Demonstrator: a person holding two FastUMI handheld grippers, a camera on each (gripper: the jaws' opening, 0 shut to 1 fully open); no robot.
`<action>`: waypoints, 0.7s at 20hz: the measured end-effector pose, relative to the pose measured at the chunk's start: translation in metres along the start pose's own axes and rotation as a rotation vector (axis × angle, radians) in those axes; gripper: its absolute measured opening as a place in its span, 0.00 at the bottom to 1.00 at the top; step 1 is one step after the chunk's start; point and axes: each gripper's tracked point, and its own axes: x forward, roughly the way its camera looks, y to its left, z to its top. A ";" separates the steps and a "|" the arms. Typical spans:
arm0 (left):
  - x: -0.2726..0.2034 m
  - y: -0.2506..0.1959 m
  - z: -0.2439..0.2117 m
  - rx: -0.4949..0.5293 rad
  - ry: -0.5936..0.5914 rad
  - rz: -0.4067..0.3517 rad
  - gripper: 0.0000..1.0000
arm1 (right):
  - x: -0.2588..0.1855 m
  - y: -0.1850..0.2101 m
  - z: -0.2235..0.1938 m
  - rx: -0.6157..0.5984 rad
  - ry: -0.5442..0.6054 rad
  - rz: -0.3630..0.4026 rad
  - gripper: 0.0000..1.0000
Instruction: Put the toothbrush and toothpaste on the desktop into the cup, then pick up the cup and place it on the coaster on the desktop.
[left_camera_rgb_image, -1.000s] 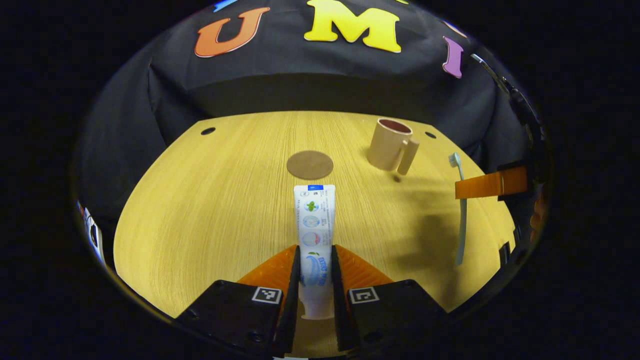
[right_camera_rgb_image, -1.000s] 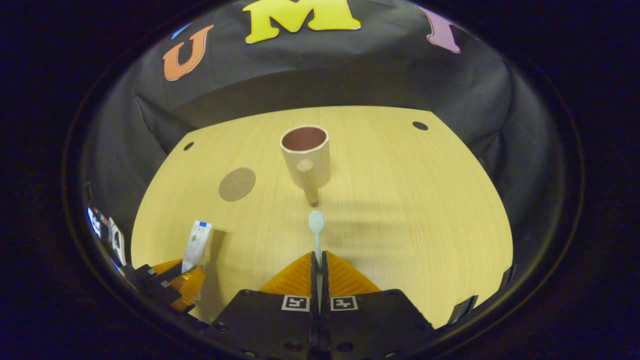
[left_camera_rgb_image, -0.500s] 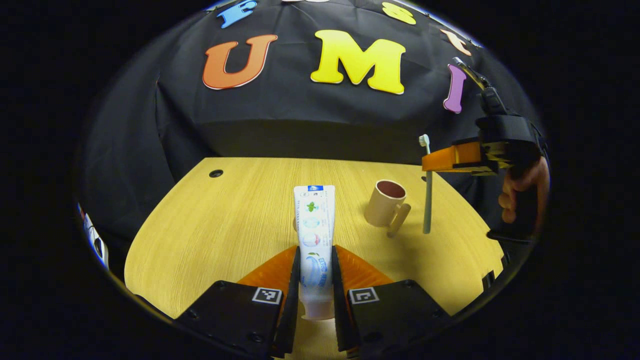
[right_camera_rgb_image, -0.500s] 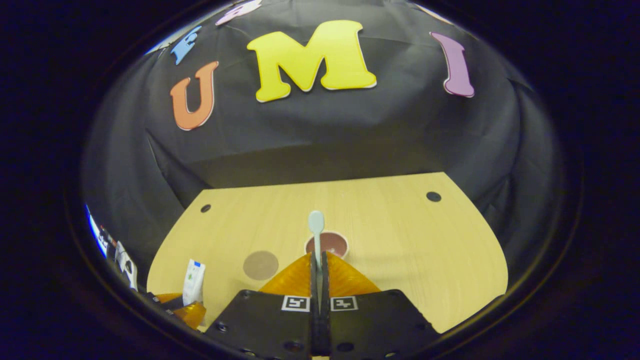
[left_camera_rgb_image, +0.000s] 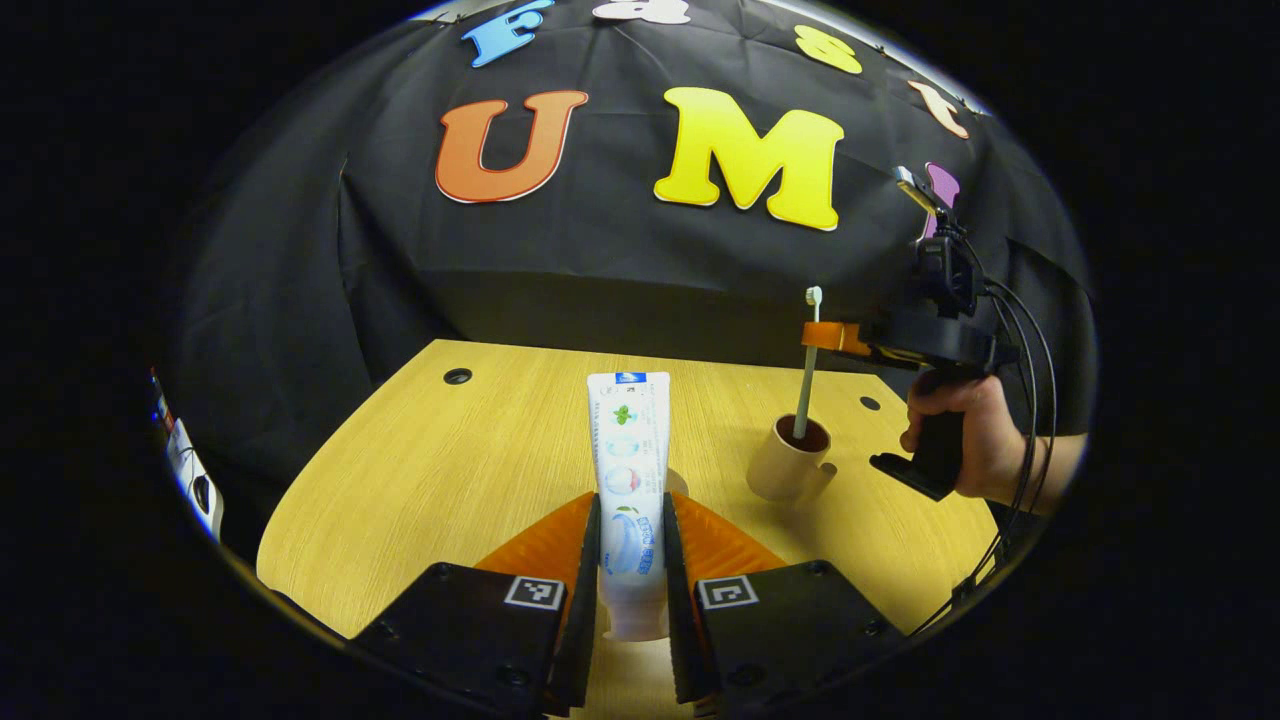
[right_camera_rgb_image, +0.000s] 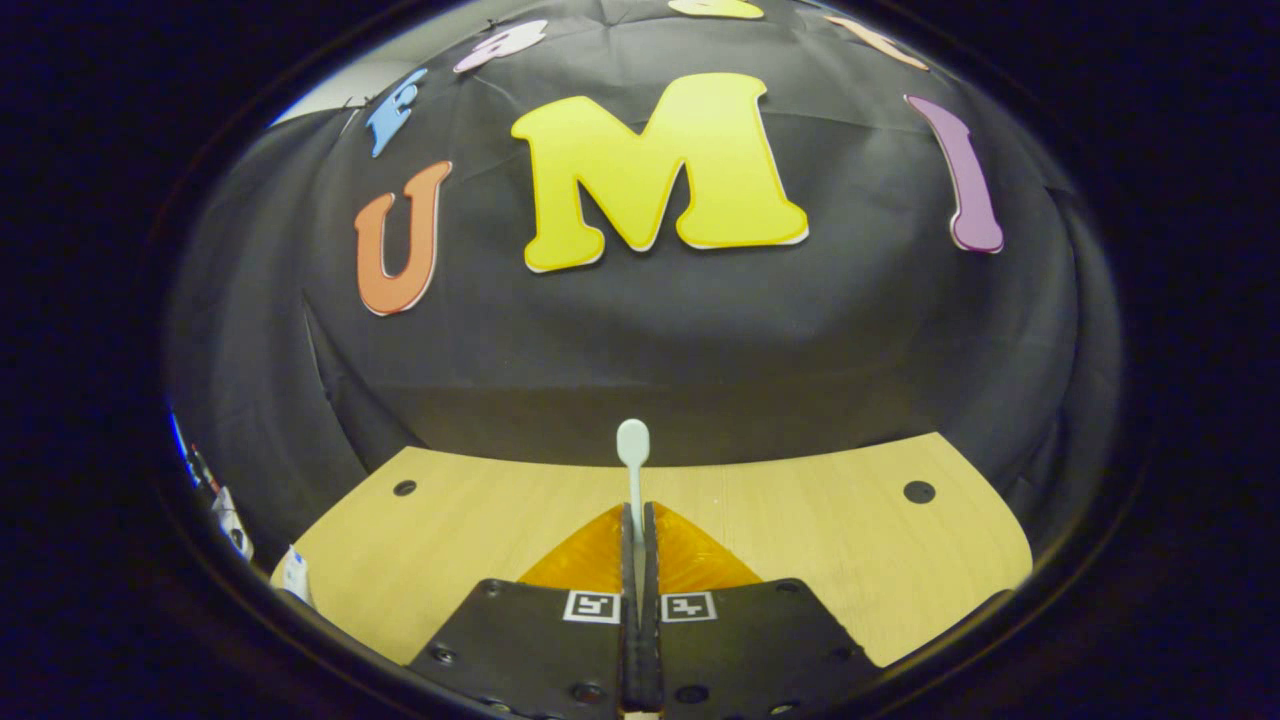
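In the left gripper view we see our left gripper (left_camera_rgb_image: 632, 560) with both fingers pressed on the sides of a white plastic toothpaste tube (left_camera_rgb_image: 628, 470), which stands up between them with its blue-edged flat crimp at the top and its cap end down between the jaws. The tube's face carries a column of small round pictures and a blue printed band lower down; the writing is too small for us to read. Just behind the tube, a sliver of the round brown coaster (left_camera_rgb_image: 676, 482) peeks out on the pale wooden desktop (left_camera_rgb_image: 420, 480).

Ahead of these jaws and to their right stands the beige plastic cup with a handle (left_camera_rgb_image: 790, 465), upright on the desktop, its dark opening facing up. The lower end of a pale slim toothbrush (left_camera_rgb_image: 806, 375) is inside the cup, the shaft rising nearly upright and the white bristle head on top. Above the cup, the right gripper (left_camera_rgb_image: 822, 338) grips that shaft from the right, held by a hand (left_camera_rgb_image: 968, 440) farther right.

In the right gripper view, the right gripper's (right_camera_rgb_image: 637, 530) jaws are closed together on the toothbrush's (right_camera_rgb_image: 633, 470) thin shaft, and the head pokes straight up past the fingertips. The desktop (right_camera_rgb_image: 830, 540) lies below and ahead of them.
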 end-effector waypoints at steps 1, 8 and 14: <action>0.001 0.001 0.001 -0.002 0.000 0.006 0.35 | 0.005 -0.002 -0.006 -0.012 -0.001 -0.007 0.00; 0.010 -0.001 0.010 0.021 -0.009 0.018 0.35 | 0.022 -0.011 -0.057 -0.061 0.036 -0.041 0.00; 0.015 -0.011 0.025 0.036 -0.047 0.012 0.35 | 0.018 -0.017 -0.073 -0.061 0.071 -0.054 0.05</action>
